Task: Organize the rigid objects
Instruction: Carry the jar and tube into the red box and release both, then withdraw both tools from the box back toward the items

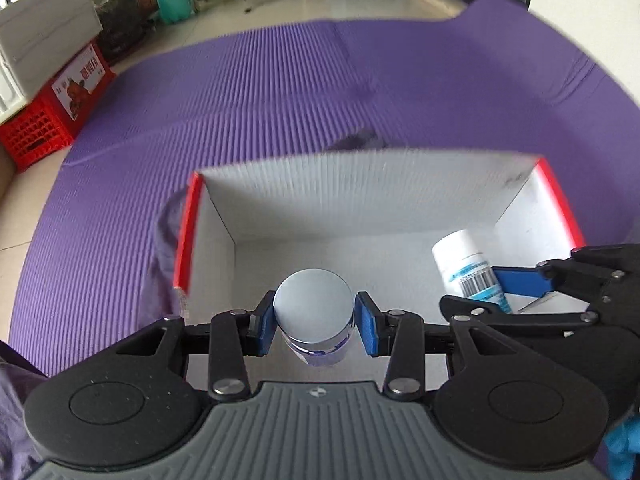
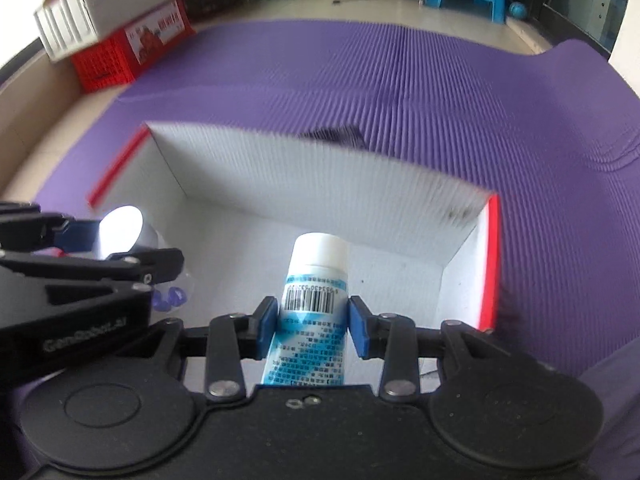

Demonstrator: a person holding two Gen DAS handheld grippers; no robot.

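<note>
The left claw (image 1: 315, 322) pinched a small clear jar (image 1: 316, 320) by its sides, both blue pads pressed against it just under the round silver lid, which faced the camera. Ahead of and below that claw lay an open white cardboard box (image 1: 360, 196) with red edges, and the jar hung over the box's near part, above its white floor. To the right of the left claw, the right claw (image 2: 313, 326) was closed on a white tube (image 2: 312, 308) with blue print and a barcode, its pads squeezing the tube's body while the white cap pointed forward and down into the box. In the right wrist view the tube sat over the middle of the box floor, with the far wall beyond it and the red-edged right wall off to the claw's right. The two claws were close side by side, the left one's linkage showing at the left edge of that view with the jar's lid shining beyond it. The box rested on a ribbed purple mat (image 1: 260, 92) spread over the floor. Far ahead and to the left stood a red plastic crate (image 2: 120, 56) with a white box on top.
</note>
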